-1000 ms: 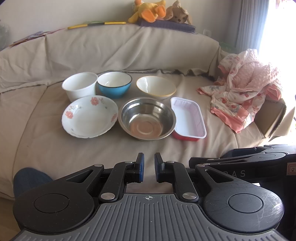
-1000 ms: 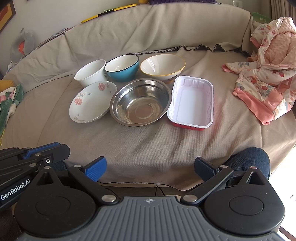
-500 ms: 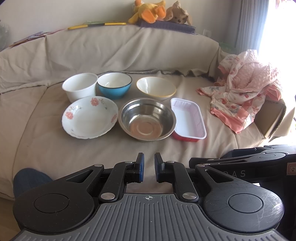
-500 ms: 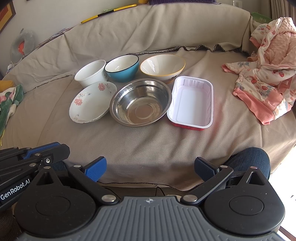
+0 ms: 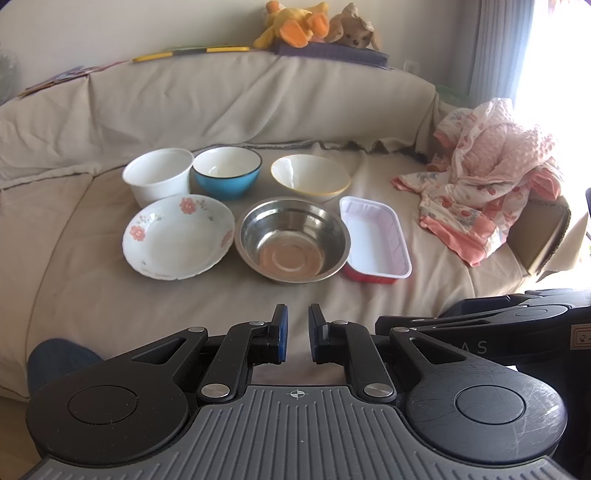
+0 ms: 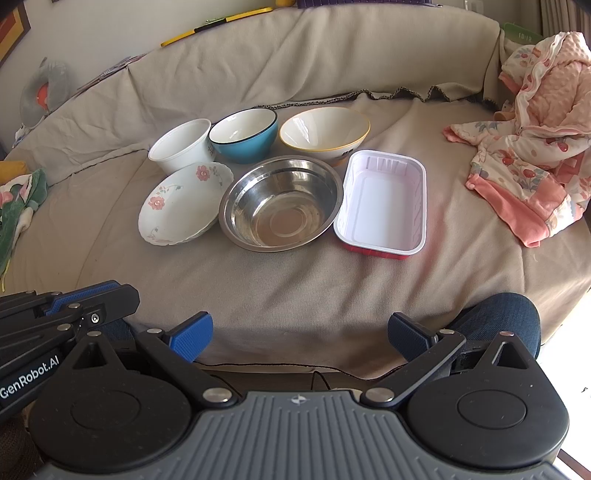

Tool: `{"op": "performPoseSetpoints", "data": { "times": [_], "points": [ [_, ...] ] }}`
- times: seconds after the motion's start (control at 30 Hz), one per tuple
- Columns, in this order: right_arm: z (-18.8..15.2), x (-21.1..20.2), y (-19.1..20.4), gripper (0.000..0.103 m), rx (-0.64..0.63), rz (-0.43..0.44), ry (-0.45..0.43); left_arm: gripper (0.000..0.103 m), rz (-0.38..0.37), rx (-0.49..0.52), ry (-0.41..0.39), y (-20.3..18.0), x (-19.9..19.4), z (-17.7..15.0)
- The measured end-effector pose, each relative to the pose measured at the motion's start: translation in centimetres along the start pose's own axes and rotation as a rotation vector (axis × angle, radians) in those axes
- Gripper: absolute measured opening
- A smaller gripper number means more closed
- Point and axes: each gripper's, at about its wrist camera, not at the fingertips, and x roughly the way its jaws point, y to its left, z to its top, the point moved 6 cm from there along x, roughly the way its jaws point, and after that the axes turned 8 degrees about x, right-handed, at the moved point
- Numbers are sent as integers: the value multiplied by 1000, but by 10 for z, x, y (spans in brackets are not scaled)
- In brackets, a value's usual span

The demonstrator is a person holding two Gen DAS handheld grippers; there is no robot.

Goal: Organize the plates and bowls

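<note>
Six dishes sit in two rows on a sofa (image 6: 295, 295) w/ a beige cover. Seen from the right wrist cam, back row runs 10 to 12 o'clock: white cup-shaped bowl (image 6: 181, 146), blue bowl (image 6: 243, 134) touching it, then yellow-rimmed bowl (image 6: 325, 133) just beside. Front row: flowered plate (image 6: 184, 203) at 9 o'clock of the steel bowl (image 6: 280, 203), rims touching or nearly so; white tray (image 6: 384, 203) w/ red underside at the steel bowl's 3 o'clock, close against it. All are upright, nothing in them.

Pink flowered clothing (image 6: 532, 147) lies bunched at 2 o'clock, well apart from the dishes. Stuffed toys (image 5: 314, 26) sit on top of the sofa back at 12 o'clock in the left cam.

Left gripper (image 5: 295, 334): jaws drawn together w/ only a narrow slit, holding nothing, near the sofa's front edge. Right gripper (image 6: 299, 332): jaws spread wide, nothing between them, also short of the dishes. A knee in blue denim (image 6: 498, 317) shows by the right gripper.
</note>
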Motion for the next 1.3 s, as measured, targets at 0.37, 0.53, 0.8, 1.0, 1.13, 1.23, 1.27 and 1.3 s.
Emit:
{"op": "performPoseSetpoints", "data": {
  "times": [0.37,0.53,0.8,1.0,1.13,1.23,1.27,1.3],
  "points": [
    [1,4,1,102,2,8,-1,14,-20,-6,-1,0,5,1],
    [19,18,-11,102,44,49,-63,14,-83,-55,10,15,32,8],
    [70,68,-32,102,168,187,-143,14,-300,-256,-25,63,108,35],
    [82,104,-33,102,62,144,-186,14,-238,-167,19,75,156,43],
    [81,118,-36,102,-78,61,-208,14,-218,-228,31,92,177,43],
    [79,130,-48,102,-92,5,-204,14,-242,-243,-3,94,179,45],
    [80,134,-57,102,-59,5,-193,14,-271,-242,-10,90,179,46],
    [80,137,-65,102,-22,12,-176,14,-310,-241,-8,85,180,47]
  ]
}}
